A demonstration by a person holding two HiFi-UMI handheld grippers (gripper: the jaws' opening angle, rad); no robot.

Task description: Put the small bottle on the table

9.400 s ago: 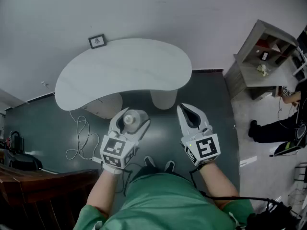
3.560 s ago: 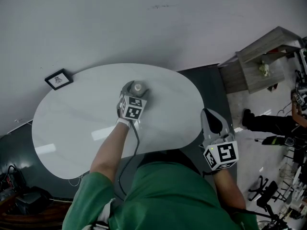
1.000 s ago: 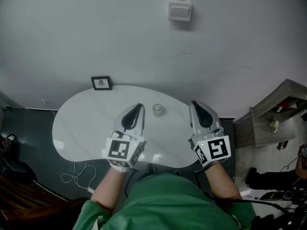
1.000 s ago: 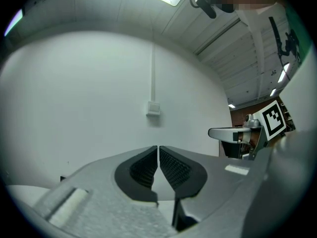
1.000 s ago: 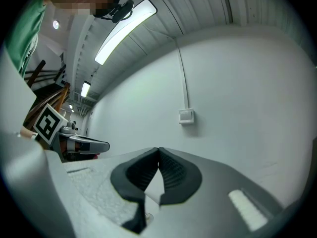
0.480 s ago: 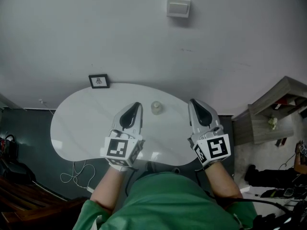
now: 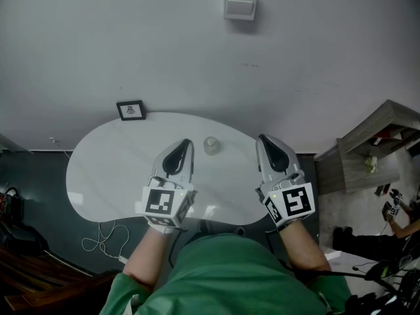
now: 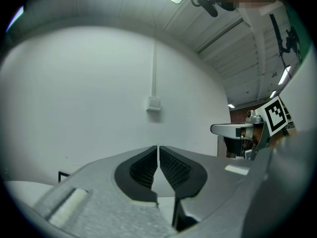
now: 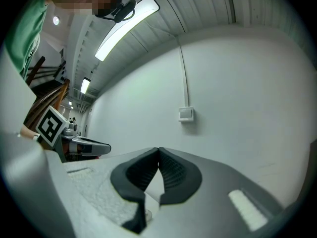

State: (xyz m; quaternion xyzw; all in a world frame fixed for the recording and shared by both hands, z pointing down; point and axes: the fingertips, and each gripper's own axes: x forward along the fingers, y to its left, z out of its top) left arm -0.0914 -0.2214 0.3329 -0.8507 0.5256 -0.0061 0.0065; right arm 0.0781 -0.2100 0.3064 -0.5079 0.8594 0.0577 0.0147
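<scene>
The small pale bottle [image 7: 210, 145] stands upright on the white kidney-shaped table [image 7: 111, 169], near its far edge. My left gripper [image 7: 186, 142] hovers just left of the bottle, jaws shut and empty, and does not touch it. To the bottle's right, my right gripper [image 7: 264, 138] is also shut with nothing in it. In the left gripper view the ribbed pads [image 8: 148, 165] meet in a thin line, pointing at the wall. The right gripper view shows the same closed pads [image 9: 171, 170], with the left gripper [image 9: 84, 147] off to the side.
A small framed picture [image 7: 130, 109] stands at the table's far left edge. A switch box [image 7: 239, 6] hangs on the white wall. A grey shelf unit [image 7: 371, 153] stands to the right, a cable [image 7: 105, 238] lies on the dark floor at left, and a person [image 7: 401, 214] is at the right edge.
Seconds ago my left gripper carried the bottle and stood it on the table, then let go and drew back. Over the last second only the view drifted slightly.
</scene>
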